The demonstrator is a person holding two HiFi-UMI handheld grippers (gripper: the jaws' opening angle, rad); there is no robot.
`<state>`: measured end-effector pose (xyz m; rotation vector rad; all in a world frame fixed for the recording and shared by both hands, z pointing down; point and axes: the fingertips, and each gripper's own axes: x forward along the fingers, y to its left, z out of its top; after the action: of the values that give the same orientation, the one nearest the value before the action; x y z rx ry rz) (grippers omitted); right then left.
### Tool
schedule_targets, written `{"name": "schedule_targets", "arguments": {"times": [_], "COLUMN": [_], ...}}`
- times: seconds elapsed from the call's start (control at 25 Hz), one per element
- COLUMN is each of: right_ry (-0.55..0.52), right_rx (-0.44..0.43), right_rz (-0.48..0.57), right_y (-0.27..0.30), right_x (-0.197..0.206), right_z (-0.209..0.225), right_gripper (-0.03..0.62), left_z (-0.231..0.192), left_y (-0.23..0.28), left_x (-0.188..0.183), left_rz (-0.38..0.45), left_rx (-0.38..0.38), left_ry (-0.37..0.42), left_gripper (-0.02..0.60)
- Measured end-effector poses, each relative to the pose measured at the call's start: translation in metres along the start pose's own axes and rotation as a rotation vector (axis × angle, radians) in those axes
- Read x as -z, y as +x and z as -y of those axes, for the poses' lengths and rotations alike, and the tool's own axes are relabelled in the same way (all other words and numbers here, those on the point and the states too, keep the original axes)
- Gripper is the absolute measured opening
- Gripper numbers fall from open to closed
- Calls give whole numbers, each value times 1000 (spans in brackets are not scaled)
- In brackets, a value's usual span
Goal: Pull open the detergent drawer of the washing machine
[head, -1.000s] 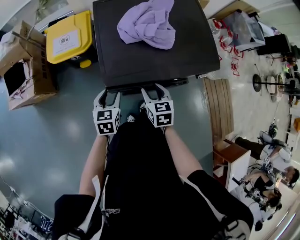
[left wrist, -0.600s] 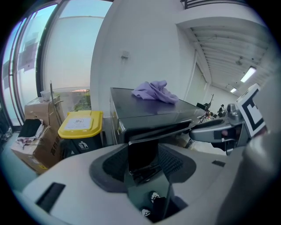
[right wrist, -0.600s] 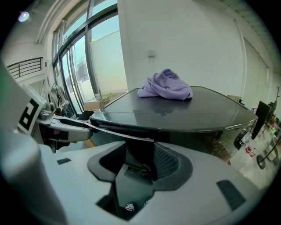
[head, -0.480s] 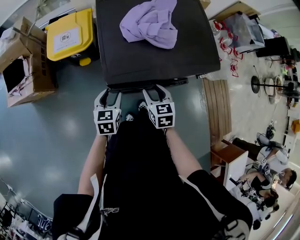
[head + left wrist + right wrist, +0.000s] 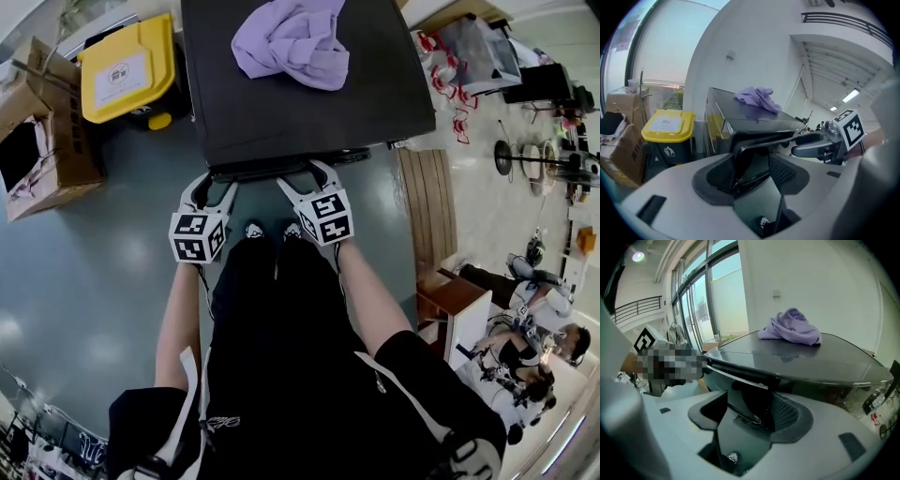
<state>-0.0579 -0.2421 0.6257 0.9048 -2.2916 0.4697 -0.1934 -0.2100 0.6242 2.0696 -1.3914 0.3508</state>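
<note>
Blue-grey floor [image 5: 103, 272] surrounds a dark washing machine [image 5: 300, 112] seen from above, with a crumpled purple cloth [image 5: 291, 42] lying on its lid. A yellow-lidded bin [image 5: 117, 70] stands just left of the machine, a cardboard box [image 5: 37, 150] sits farther left, and a wooden bench [image 5: 427, 216] lies to the right. I stand at the machine's near side with both tongs raised to its front top edge, where the detergent drawer [image 5: 272, 170] shows as a dark strip under the lid's lip; how far out it stands I cannot tell. My left tongs [image 5: 214, 184] are at the strip's left end, jaws apart, with the drawer's dark corner between them and a clear gap beside the right pad. My right tongs [image 5: 302, 175] are farther right on the same strip. Their jaws have just been opening and now stand wide, the drawer's front edge lying between the pads without being pinched.
</note>
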Motion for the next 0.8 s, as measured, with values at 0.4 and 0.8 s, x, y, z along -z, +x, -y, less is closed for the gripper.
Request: {"name": "schedule_targets", "arguments": {"times": [0.4,0.8], "right_ry": [20,24], "right_rx": [6,23], "right_rz": [-35,-37], "right_y": [6,4], "right_x": [2,3], "right_z": [-1,0], "right_gripper": [253,253], "left_z": [1,5], "left_y": [3,0], "left_x": [3,0], "left_rz": [8,3], "left_rx": [-50,-112], "left_ry": [8,51], "left_gripper": [236,236]}}
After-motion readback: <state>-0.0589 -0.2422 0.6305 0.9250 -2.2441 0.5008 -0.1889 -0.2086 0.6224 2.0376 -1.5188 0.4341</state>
